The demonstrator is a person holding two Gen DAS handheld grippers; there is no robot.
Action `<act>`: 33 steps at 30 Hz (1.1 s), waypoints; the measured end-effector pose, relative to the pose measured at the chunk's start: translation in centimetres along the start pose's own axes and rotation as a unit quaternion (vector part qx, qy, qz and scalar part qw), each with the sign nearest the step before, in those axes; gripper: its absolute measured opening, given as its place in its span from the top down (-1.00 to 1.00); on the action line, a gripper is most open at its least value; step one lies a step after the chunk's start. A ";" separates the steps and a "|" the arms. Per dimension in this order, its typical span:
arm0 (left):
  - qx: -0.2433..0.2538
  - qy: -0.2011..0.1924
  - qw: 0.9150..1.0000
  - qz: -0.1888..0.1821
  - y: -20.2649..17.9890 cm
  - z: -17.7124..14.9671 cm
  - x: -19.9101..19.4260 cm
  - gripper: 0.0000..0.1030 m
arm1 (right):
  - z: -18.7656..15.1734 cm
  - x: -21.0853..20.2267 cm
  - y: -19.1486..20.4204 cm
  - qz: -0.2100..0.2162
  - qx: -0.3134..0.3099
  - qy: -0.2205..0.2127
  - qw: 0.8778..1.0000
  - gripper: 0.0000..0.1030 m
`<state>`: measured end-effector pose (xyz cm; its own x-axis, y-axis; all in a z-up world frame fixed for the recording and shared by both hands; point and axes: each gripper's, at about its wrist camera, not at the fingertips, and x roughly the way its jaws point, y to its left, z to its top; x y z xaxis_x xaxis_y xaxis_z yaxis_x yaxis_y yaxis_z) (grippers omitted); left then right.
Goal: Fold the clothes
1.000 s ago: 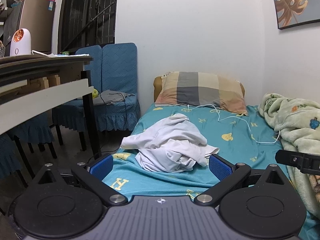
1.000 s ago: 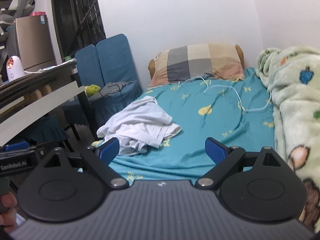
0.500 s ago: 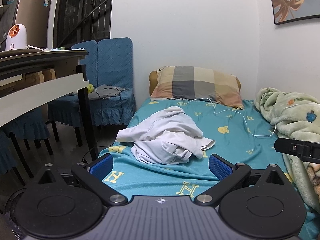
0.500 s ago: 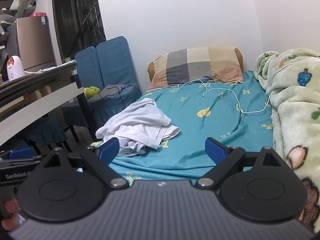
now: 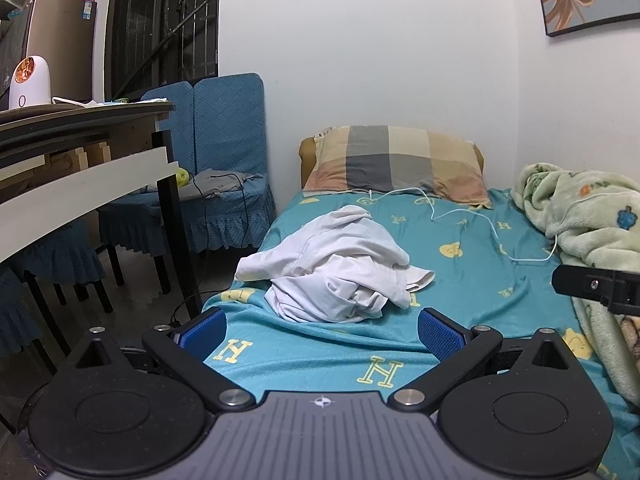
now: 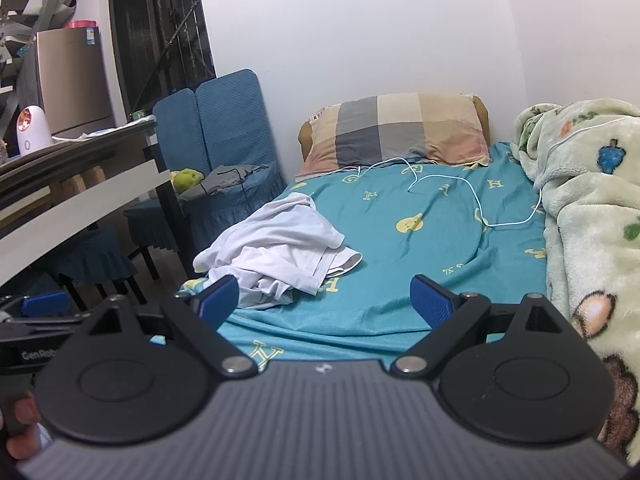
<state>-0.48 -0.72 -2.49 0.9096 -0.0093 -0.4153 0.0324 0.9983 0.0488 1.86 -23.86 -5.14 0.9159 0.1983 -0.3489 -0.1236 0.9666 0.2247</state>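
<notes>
Both jaws gape before crumpled white cotton clothes (image 5: 336,272) (image 6: 276,256).

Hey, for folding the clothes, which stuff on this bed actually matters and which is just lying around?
Belongs to the job:
white garment, crumpled on the bed sheet
left gripper, open
right gripper, open

Just lying about:
plaid pillow
white cable
fleece blanket

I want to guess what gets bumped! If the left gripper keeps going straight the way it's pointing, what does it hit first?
Most likely the crumpled white garment. The left gripper, open, points at that heap on the teal bedsheet. If it aims slightly lower, it might brush the sheet's near edge first; depth is hard to judge.
</notes>
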 end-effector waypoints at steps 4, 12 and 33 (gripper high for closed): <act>-0.001 0.004 1.000 0.001 0.1 -0.1 0.2 -0.99 | 0.0 0.1 0.0 0.002 0.002 0.002 1.000 -0.83; -0.003 0.012 1.000 0.003 0.2 -0.3 0.6 -0.99 | -0.1 0.1 0.0 0.006 0.006 0.008 1.000 -0.83; -0.007 0.047 0.998 -0.042 -1.8 7.4 24.5 -0.80 | -1.4 2.9 -3.2 0.001 0.092 0.046 0.995 -0.83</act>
<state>24.75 -3.14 -6.05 0.8613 -0.0887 -0.5003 0.1006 0.9949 -0.0032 4.40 -26.18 -8.14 0.8762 0.2227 -0.4274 -0.0466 0.9218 0.3848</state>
